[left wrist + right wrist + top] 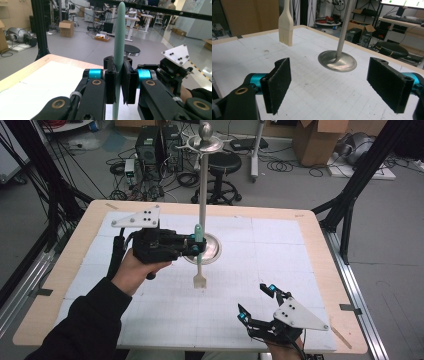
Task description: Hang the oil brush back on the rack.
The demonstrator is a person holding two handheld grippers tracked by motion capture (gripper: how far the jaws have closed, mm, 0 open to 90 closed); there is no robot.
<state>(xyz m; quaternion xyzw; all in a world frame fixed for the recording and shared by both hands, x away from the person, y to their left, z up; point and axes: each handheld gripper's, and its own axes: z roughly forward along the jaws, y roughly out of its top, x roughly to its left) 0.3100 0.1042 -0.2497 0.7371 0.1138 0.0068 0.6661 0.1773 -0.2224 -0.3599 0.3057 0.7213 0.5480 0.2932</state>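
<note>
Right claw (256, 304) hovers low over the counter (300, 250), jaws apart and empty. Left claw (196, 245) clamps the brush (199, 265) upright beside the stand (202, 200).

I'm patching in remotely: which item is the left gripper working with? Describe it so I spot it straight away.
Start at the tall metal stand with the round base near the middle of the white table. Just in front of its pole hangs a brush, clamped upright in the jaws of the left gripper. Its pale green handle and cream bristle head pointing down, clear of the mat, set it apart from the grey metal pole.
</note>
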